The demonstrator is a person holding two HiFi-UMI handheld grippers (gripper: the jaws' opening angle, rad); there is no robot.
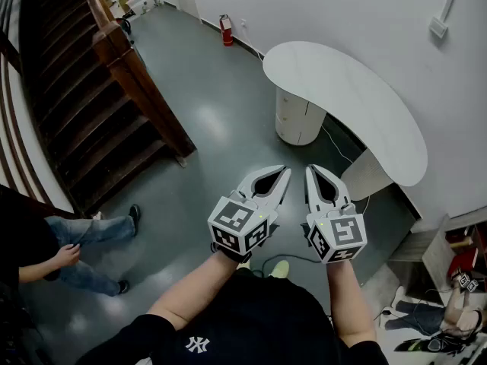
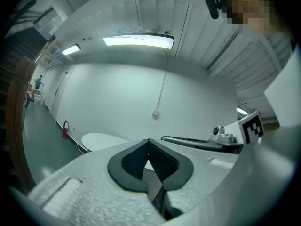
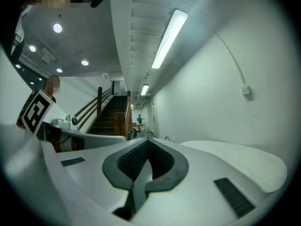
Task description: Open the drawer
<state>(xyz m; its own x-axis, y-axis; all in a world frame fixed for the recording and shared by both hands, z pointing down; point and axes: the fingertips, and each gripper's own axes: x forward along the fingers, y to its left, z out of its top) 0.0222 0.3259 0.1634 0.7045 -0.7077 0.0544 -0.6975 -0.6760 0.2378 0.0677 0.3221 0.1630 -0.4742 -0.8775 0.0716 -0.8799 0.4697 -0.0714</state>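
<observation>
A white kidney-shaped desk (image 1: 342, 97) stands against the wall, resting on a round cream drawer pedestal (image 1: 295, 117) whose drawer fronts look closed. I hold both grippers side by side in the air, level, well short of the desk. My left gripper (image 1: 284, 173) is shut with nothing between its jaws, and its tips meet in the left gripper view (image 2: 148, 141). My right gripper (image 1: 312, 171) is also shut and empty (image 3: 148, 141). The desk top (image 2: 101, 140) shows beyond the left jaws and to the right of the right jaws (image 3: 235, 160).
A wooden staircase (image 1: 91, 97) rises on the left. A fire extinguisher (image 1: 227, 30) stands by the far wall. A seated person's legs (image 1: 84, 238) are at the lower left, and another person (image 1: 449, 310) sits among cables at the lower right. Grey floor (image 1: 213, 128) lies ahead.
</observation>
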